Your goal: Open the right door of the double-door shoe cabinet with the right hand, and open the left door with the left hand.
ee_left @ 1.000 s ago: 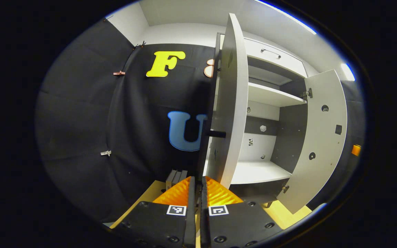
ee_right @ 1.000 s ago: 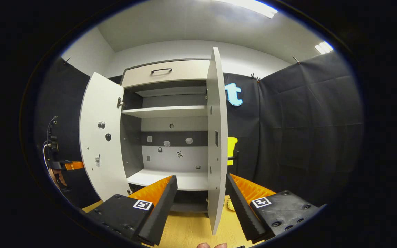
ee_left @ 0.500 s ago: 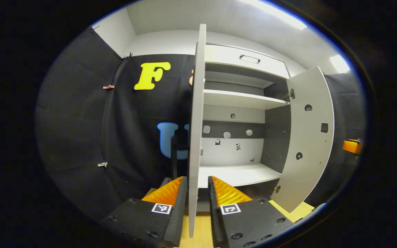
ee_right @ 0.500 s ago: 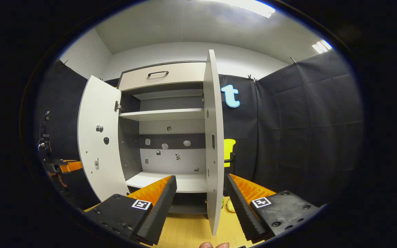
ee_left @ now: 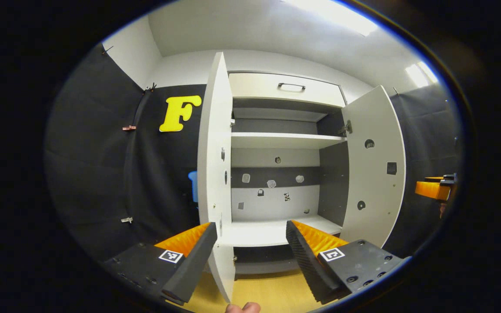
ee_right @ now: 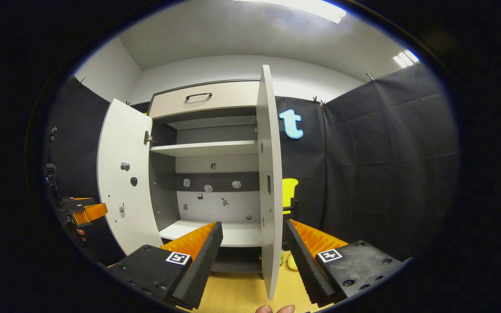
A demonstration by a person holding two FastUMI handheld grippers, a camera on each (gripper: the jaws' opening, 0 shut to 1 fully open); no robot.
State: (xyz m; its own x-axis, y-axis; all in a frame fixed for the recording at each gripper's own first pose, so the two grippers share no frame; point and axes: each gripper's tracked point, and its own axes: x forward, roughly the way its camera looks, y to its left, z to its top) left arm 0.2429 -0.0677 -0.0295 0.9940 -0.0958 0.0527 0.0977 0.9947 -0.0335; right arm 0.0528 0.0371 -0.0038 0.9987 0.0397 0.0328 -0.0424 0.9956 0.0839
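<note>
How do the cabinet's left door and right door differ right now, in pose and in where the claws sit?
In the left gripper view, the left door shows almost edge-on and the right door shows its inner face. The left door's edge stands between the open left claw fingers; in the right gripper view, the right door's edge stands between the open right claw fingers. Both are white and swung open.

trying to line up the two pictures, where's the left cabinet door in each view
Left gripper view: the left door stands left of centre, nearly edge-on, its lower edge between the open left tool fingers.
Right gripper view: the same door is swung wide at the left, inner face showing.
Shared landmark: the drawer handle at the cabinet's top.
</note>
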